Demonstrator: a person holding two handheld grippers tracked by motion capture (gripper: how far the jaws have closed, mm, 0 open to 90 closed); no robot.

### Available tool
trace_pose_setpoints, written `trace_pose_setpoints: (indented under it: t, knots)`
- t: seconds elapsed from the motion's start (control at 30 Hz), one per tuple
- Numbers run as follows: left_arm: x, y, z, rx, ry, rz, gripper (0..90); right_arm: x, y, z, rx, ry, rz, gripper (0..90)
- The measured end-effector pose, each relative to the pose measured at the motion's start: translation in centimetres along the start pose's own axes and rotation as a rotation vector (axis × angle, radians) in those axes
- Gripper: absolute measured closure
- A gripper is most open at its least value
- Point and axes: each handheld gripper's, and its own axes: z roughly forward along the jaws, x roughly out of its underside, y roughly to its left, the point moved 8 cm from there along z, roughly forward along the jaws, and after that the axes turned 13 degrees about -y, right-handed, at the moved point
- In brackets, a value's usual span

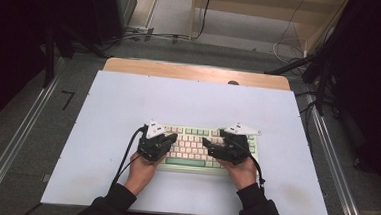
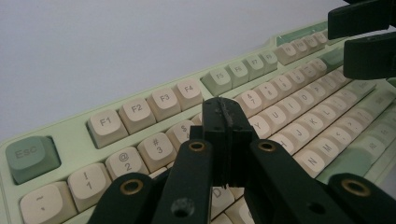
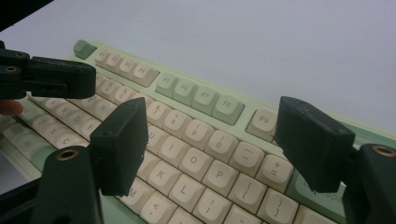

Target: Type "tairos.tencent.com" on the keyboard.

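Note:
A pale green keyboard (image 1: 192,131) with cream keys lies on the white table near the person. My left gripper (image 1: 172,137) hovers over its left half; in the left gripper view its jaws are pressed together with nothing between them (image 2: 224,122), above the number row of the keyboard (image 2: 140,109). My right gripper (image 1: 205,141) hangs over the right half. Its jaws stand wide apart (image 3: 210,140) above the cream keys of the keyboard (image 3: 205,100), holding nothing. The left gripper's shut jaws (image 3: 91,77) reach in at the left of the right gripper view.
The white table top (image 1: 194,102) has free room on all sides of the keyboard. A wooden strip (image 1: 195,72) runs along its far edge. Metal rails flank the table, and cables lie on the floor beyond.

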Motion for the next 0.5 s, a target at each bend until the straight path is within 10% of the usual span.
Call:
trace_pose_setpoints:
  t: [0.5]
  knots:
    - [0.63,0.00,0.42,-0.001,0.055,-0.001,90.0,0.10,0.09,0.03,-0.003,0.005,-0.001,24.3]
